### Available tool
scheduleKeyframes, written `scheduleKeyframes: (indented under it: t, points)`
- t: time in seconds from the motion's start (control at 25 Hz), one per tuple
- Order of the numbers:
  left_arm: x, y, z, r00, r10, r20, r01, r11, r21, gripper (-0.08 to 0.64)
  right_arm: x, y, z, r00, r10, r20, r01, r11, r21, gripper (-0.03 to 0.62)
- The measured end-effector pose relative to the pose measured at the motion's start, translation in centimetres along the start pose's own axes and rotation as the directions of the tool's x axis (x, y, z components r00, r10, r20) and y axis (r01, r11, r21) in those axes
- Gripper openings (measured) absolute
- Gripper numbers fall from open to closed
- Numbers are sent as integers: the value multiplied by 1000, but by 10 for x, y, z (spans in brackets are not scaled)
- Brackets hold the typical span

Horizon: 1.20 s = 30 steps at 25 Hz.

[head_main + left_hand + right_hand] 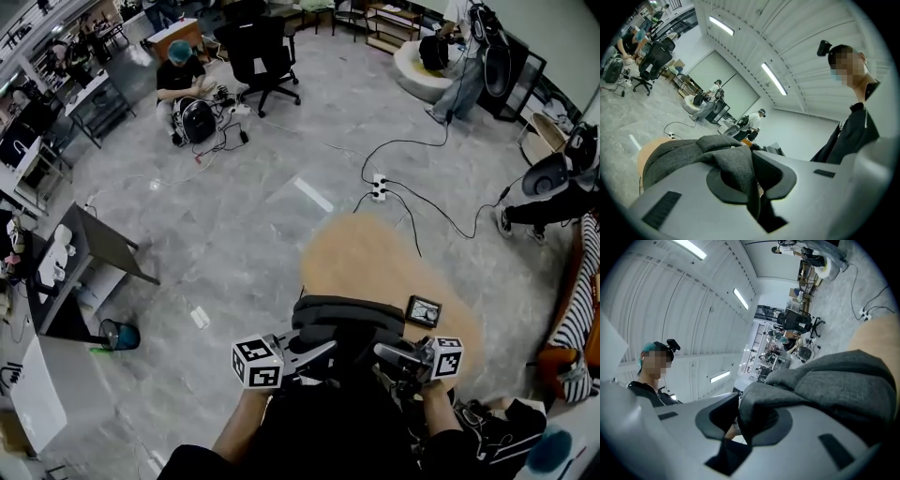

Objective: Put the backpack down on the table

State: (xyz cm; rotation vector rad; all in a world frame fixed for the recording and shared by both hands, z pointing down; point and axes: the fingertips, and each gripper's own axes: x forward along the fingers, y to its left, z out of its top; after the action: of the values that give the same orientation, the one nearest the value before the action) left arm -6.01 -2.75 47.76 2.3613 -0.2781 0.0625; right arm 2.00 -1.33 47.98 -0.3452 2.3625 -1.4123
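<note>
**Backpack hung over the table by both straps**

The left gripper (322,352) and right gripper (391,352) each pinch a grey strap (736,164), with the jaws narrow on the fabric. The backpack (342,321) hangs level between them, above the near edge of the round table (366,253). A grip on each side probably stops it swinging on the way down. A small black device (424,309) lies on the table just right of the bag and could get in the way. A power strip (379,187) and cables lie on the floor beyond.
</note>
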Motion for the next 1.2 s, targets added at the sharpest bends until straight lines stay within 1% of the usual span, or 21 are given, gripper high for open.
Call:
scheduleKeyframes:
  t: [0.28, 0.48, 0.76, 0.88, 1.04, 1.2]
  points:
    - [28, 22, 24, 1000, 19, 16, -18, 1000, -26, 43, -4, -18, 35, 997, 14, -80, -16, 1000, -25, 92]
    - [53, 39, 40, 999, 35, 4, -34, 999, -38, 41, -13, -32, 64, 997, 32, -76, -33, 999, -22, 89]
    - [85, 56, 55, 999, 41, -18, -42, 998, -52, 41, -28, -46, 85, 997, 33, -75, -34, 999, -13, 84]
    - [96, 65, 56, 999, 37, -36, -40, 997, -66, 41, -34, -53, 93, 998, 22, -57, -22, 1000, -7, 72]
    - [110, 76, 60, 998, 13, -62, -18, 997, -79, 41, -41, -65, 108, 1000, 7, -18, -7, 1000, 9, 52]
    - [126, 96, 69, 996, -11, -91, 3, 996, -85, 41, -44, -84, 130, 998, -21, 55, 18, 999, 45, 46]
